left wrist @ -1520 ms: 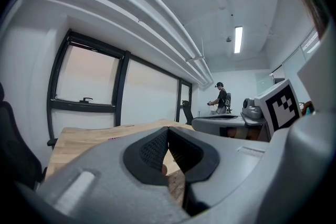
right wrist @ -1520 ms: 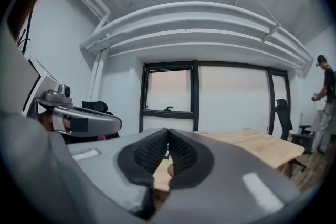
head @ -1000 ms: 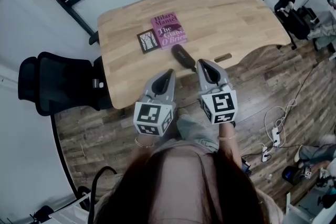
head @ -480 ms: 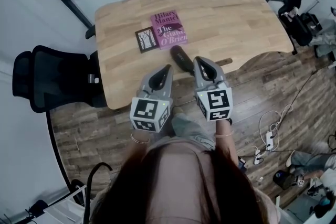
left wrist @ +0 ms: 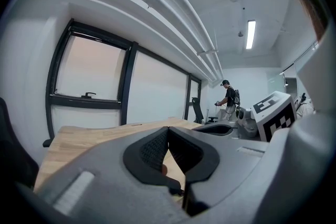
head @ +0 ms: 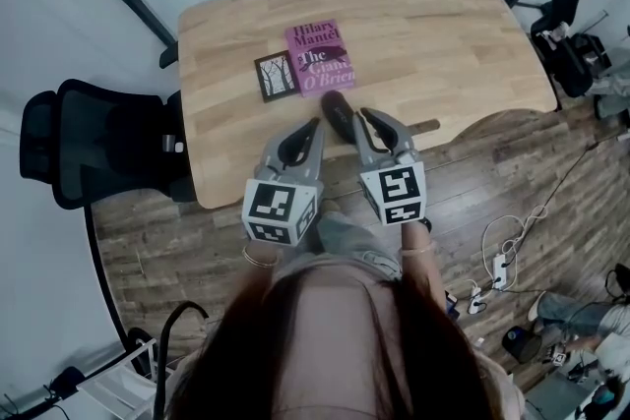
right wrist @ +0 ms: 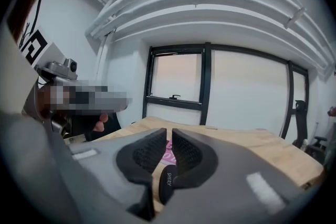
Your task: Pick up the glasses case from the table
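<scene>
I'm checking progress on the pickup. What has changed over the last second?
The right hand-held gripper moved forward over the table to the near end of the glasses case; its jaws are opening slightly, the case just ahead, not between them. The left hand-held gripper advanced alongside, shut and empty. Case and book lie unmoved.

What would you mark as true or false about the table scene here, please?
The glasses case lies on the wooden table. True.
The pink book is on the floor. False: it lies on the table, beyond the case.
The left gripper has its jaws wide apart. False: they are together, with nothing between them.
A black chair stands beside the table. True.
</scene>
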The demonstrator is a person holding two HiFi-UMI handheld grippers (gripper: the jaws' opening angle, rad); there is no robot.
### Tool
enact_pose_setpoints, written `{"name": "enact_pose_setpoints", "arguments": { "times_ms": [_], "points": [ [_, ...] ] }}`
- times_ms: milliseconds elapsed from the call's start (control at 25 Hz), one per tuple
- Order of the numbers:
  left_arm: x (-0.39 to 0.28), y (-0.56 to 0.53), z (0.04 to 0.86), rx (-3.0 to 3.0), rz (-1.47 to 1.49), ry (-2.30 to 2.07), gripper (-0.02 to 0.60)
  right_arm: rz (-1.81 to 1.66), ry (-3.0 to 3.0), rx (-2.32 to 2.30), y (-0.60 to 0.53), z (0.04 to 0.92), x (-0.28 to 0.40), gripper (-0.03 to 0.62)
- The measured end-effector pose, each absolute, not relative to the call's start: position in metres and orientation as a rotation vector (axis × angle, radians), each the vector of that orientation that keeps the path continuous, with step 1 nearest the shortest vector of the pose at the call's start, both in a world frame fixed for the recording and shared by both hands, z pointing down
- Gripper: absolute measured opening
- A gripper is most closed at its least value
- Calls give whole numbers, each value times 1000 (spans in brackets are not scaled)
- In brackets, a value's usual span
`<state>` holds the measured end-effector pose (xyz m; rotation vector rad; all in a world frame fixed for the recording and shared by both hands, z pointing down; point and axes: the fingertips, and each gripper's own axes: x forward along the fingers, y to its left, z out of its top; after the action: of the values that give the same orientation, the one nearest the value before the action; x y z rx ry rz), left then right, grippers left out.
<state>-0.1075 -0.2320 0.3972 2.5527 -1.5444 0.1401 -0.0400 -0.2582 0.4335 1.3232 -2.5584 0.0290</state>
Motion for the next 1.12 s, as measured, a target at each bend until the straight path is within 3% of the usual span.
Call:
{"name": "enact_pose_setpoints", "arguments": {
  "times_ms": [360,1120],
  "points": [
    [-107,-259,405,2530,154,-1551,11,47,-2529,1224,-280,459,-46,25],
    [-100,-290,418,2510,193,-1536,9,97,-2454,1023,-300,521,-55,144]
  ]
}}
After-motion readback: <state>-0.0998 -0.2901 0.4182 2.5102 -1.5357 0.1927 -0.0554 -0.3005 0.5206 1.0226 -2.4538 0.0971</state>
